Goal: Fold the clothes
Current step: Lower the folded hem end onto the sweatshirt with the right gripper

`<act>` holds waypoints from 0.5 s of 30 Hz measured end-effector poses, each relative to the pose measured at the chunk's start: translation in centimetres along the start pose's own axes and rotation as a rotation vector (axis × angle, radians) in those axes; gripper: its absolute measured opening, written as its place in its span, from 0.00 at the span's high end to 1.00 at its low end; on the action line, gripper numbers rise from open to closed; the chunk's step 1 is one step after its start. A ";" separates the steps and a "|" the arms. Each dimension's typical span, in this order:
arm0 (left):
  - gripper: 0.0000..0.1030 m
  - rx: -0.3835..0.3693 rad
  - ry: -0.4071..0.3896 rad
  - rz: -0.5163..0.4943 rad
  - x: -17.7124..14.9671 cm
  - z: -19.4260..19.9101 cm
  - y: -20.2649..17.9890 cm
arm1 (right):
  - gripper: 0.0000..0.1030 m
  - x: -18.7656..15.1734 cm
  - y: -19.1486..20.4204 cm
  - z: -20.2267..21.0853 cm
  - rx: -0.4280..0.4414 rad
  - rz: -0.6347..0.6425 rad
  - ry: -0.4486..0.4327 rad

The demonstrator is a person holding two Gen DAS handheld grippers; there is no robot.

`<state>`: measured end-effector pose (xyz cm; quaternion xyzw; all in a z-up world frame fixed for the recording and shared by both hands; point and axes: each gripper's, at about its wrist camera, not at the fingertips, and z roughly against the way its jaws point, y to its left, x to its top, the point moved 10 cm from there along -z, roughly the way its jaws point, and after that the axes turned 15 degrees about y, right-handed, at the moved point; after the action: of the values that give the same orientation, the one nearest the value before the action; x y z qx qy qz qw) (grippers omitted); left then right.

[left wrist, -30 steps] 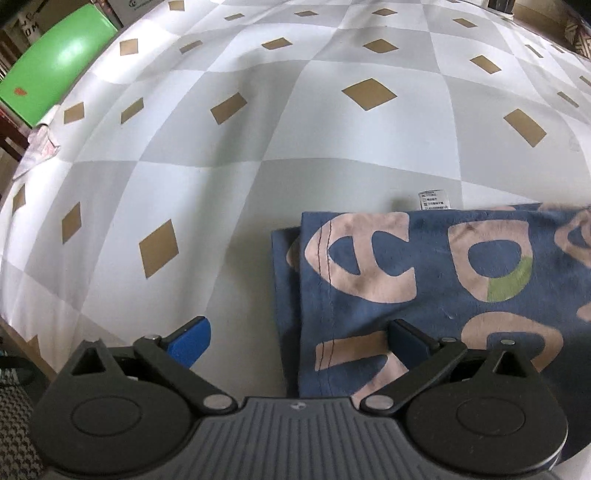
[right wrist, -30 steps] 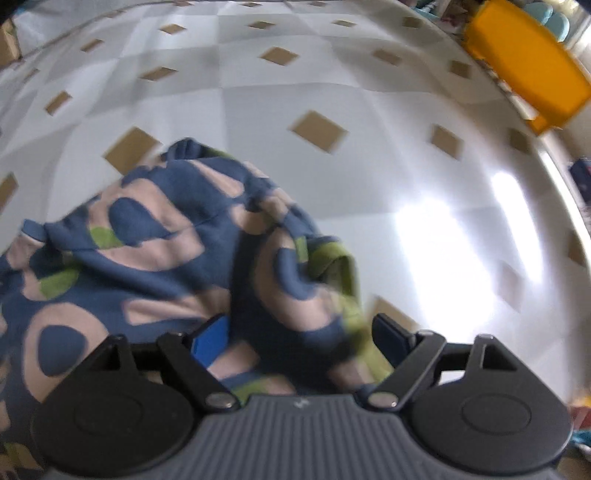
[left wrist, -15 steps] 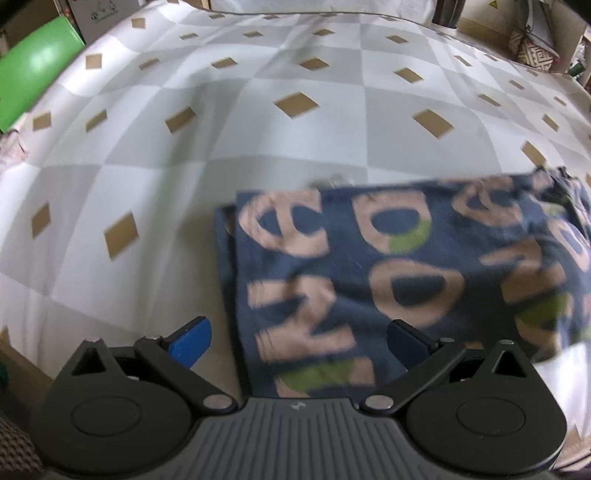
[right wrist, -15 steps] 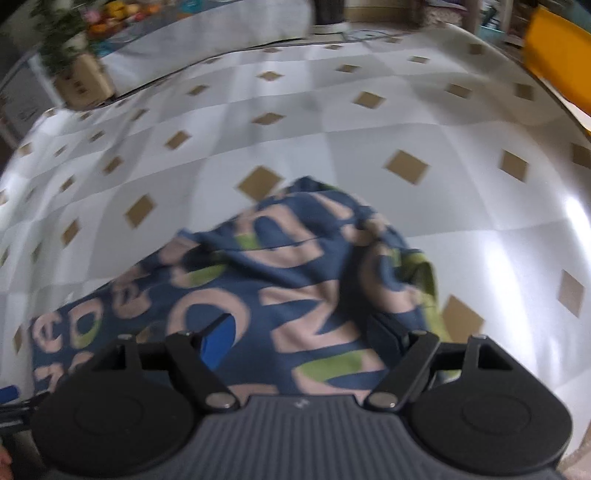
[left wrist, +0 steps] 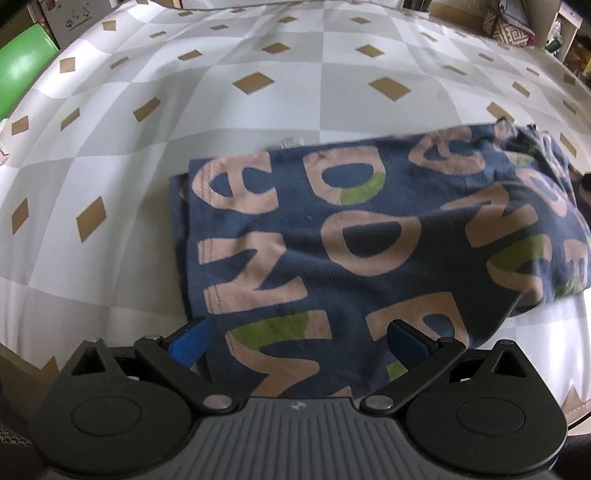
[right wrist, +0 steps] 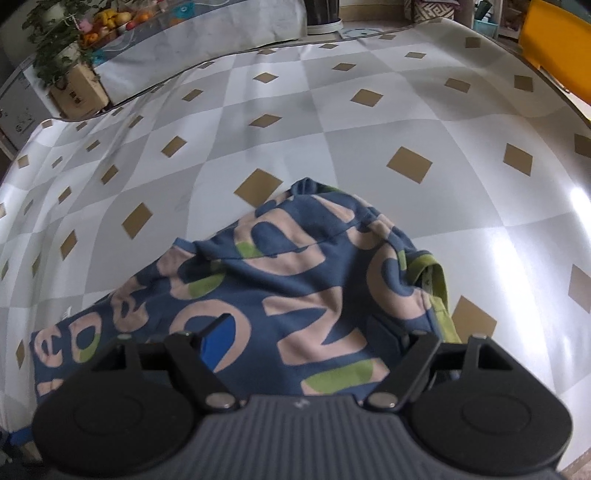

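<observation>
A navy garment (left wrist: 351,236) printed with big pink and green letters lies folded on a grey-and-white checked cloth (left wrist: 184,110). Its left end is flat and square; its right end is bunched. My left gripper (left wrist: 295,341) hovers open over the near left part of the garment, nothing pinched between its blue pads. In the right wrist view the same garment (right wrist: 280,280) shows its rumpled end with a green lining (right wrist: 437,291). My right gripper (right wrist: 306,341) stands open above that end, fingers apart and off the fabric.
The checked cloth (right wrist: 332,129) covers a broad table. A green object (left wrist: 20,74) sits past the far left edge, an orange one (right wrist: 557,40) at the far right. A cardboard box (right wrist: 75,92) and plants (right wrist: 55,33) stand beyond the back edge.
Both grippers have drawn back and tilted up, so more of the garment and table shows. The left one shifted right along the garment. Both stayed open.
</observation>
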<state>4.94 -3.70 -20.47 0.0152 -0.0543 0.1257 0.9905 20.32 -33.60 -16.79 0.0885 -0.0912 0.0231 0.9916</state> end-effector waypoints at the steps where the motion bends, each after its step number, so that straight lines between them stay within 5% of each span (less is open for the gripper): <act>1: 0.00 -0.001 0.007 -0.001 -0.1 -0.2 -0.1 | 0.25 0.2 0.0 -0.2 0.001 -0.005 -0.005; 15: 0.00 0.012 0.033 0.010 -1.1 -1.7 0.4 | 0.25 3.2 0.8 -3.9 -0.056 -0.006 -0.041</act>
<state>3.92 -3.48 -22.29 0.0187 -0.0374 0.1310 0.9905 24.08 -31.99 -19.85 0.0612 -0.1119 0.0159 0.9917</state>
